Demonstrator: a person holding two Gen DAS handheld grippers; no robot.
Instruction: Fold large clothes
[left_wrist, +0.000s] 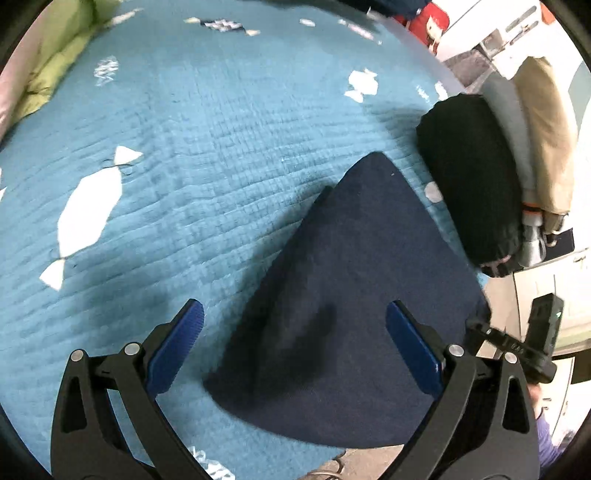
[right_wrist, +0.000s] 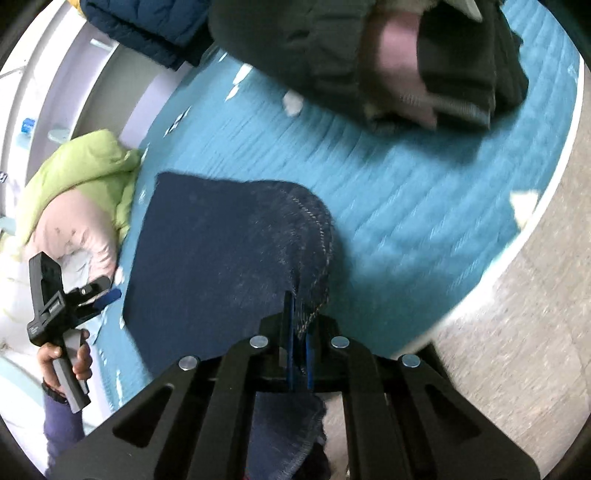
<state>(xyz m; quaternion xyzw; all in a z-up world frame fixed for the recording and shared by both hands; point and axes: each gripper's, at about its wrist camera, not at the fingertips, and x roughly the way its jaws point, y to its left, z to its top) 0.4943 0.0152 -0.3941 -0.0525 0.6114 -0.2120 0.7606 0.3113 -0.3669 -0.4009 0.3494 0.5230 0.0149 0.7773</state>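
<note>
While right tongs (right_wrist: 299, 332) clamp navy garment (right_wrist: 221, 251), left tongs (left_wrist: 295, 347) gape above it.

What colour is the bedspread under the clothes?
Teal blue with white shapes, the bedspread shows best in the left wrist view.

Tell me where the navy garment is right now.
The navy garment lies on the teal quilt, beside the lime-green jacket; its stitched edge is pinched in the right claw.

Black linkage arms with silver rivets, blue ribbed pads on left gripper (left_wrist: 295, 345) — purple sleeve (right_wrist: 61, 424), dark wristband.
</note>
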